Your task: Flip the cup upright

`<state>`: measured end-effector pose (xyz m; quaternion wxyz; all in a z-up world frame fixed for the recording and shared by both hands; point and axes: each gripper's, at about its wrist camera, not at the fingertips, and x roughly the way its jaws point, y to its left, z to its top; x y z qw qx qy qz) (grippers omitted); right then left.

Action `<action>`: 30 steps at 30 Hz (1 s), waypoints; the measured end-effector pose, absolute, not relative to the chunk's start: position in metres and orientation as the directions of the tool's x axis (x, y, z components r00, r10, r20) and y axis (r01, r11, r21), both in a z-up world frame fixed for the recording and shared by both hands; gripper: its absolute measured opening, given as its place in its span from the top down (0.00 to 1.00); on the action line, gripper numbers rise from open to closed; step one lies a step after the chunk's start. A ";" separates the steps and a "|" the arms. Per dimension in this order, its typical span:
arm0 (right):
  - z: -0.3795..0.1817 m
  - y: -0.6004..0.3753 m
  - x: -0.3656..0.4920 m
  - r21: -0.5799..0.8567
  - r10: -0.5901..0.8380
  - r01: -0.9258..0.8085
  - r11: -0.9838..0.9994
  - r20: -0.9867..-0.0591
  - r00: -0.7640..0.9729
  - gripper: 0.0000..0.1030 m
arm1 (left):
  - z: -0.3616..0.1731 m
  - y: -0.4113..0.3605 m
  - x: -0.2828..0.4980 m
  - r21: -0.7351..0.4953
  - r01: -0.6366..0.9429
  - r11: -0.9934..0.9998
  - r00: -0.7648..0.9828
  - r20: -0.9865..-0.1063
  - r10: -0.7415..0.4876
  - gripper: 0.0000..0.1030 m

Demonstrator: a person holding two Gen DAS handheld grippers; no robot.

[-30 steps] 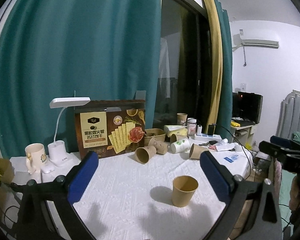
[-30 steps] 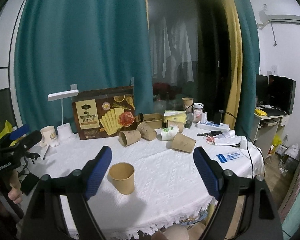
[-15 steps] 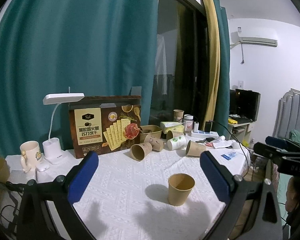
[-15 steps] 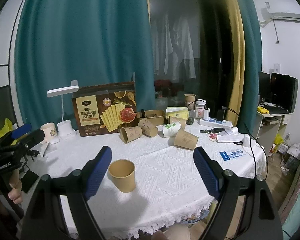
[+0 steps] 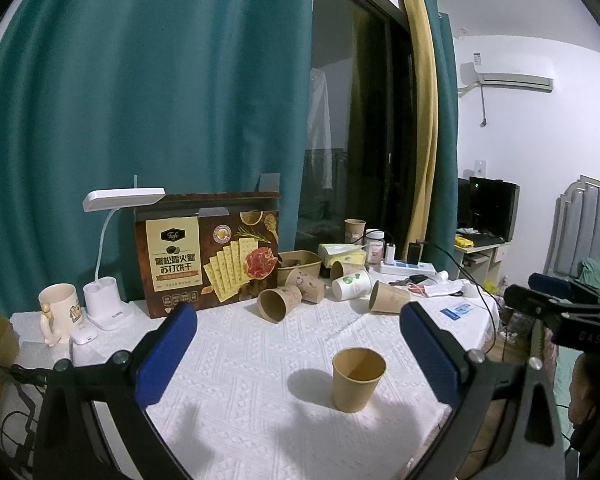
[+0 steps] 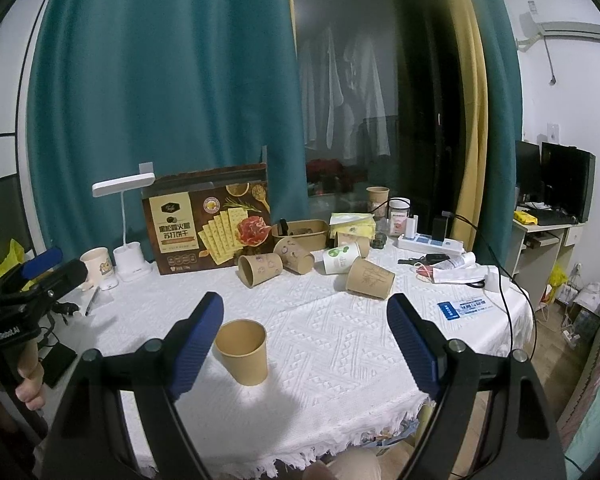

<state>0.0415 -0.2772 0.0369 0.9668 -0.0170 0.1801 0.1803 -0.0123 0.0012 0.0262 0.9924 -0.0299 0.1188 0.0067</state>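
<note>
- The left gripper [image 5: 298, 350] is spread wide with nothing between its blue pads [image 5: 168, 354], hanging above the near part of the surface [image 5: 240, 360], which wears a white textured cloth.
- The right gripper [image 6: 305, 344] is likewise released and empty, raised over the front edge of the same surface.
- The cup [image 5: 358, 379], plain brown paper, stands upright with its mouth up, ahead of the left gripper and nearer its right finger; no contents show inside it. From the right wrist view it sits just beside the right gripper's left pad [image 6: 198, 344], not gripped.
- Farther ahead of both grippers lies a cluster of paper cups on their sides: two printed brown cups [image 6: 260, 270] with their open mouths toward the cameras, a white cup with green print [image 6: 341, 258], and another brown cup [image 6: 370, 279].
- Behind the cluster sits a shallow brown paper bowl [image 5: 300, 263] with something dark in it that cannot be made out, and one more brown cup standing upright [image 6: 377, 199] by a clear jar [image 6: 399, 215].
- Ahead to the left, a cracker box [image 5: 208, 254] stands against the teal curtain [image 5: 140, 100], with a white desk lamp [image 5: 118, 256] and a cream mug [image 5: 58, 310] beside it.
- A person's hand [image 6: 24, 376] holds the left gripper's handle at the left edge of the right wrist view.
</note>
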 end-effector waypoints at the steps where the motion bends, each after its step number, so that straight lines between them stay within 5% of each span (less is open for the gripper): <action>1: 0.037 -0.277 0.042 0.033 0.343 -0.355 0.934 -0.354 0.870 0.20 | 0.026 0.001 -0.012 -0.057 -0.021 0.998 0.972 -0.236 0.007 0.02; 30: 0.034 -0.277 0.042 0.036 0.341 -0.352 0.935 -0.357 0.870 0.20 | 0.025 -0.002 -0.012 -0.059 -0.017 0.998 0.972 -0.234 0.003 0.02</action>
